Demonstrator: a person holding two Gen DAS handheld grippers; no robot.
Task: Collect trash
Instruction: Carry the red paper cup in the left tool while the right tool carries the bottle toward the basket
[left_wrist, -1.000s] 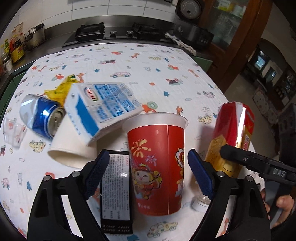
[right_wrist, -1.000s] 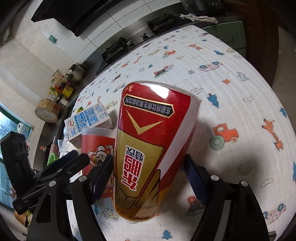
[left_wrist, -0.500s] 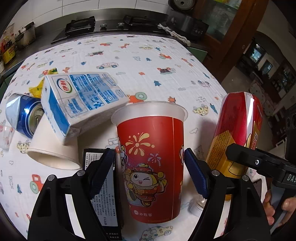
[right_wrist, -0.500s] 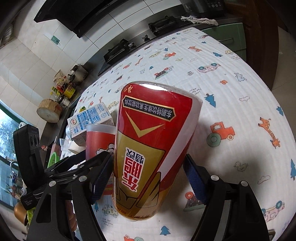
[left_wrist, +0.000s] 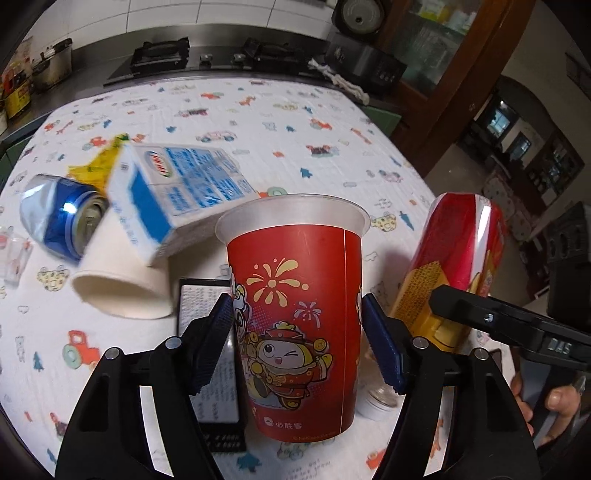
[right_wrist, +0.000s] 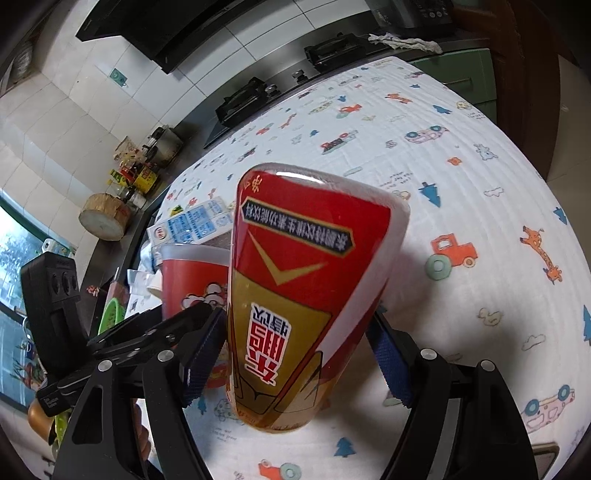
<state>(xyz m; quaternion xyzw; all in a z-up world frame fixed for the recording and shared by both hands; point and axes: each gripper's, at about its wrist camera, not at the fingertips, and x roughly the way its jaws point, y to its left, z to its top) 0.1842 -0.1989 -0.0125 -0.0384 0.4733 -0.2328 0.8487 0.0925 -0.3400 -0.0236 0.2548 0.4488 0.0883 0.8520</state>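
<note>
A red paper cup (left_wrist: 295, 295) with a cartoon print stands upright on the patterned tablecloth (left_wrist: 258, 122). My left gripper (left_wrist: 297, 325) straddles its lower half; the jaws are closing, and both blue pads (left_wrist: 216, 332) lie against the cup's sides with no gap showing. To its right, a red and gold drink bottle (right_wrist: 295, 295) leans upside down, its white cap (left_wrist: 376, 402) low by the cloth. My right gripper (right_wrist: 295, 354) is shut on that bottle. The same bottle (left_wrist: 458, 254) shows in the left wrist view behind a black finger.
Left of the cup lie a blue-and-white milk carton (left_wrist: 177, 192), a dented blue can (left_wrist: 59, 218), a tipped white paper cup (left_wrist: 122, 288), a yellow wrapper (left_wrist: 99, 166) and a black box (left_wrist: 214, 354). A stove (left_wrist: 207, 59) borders the far edge.
My left gripper's jaws have narrowed from wide apart until the pads reach the red cup's sides. The right gripper and its bottle have stayed put.
</note>
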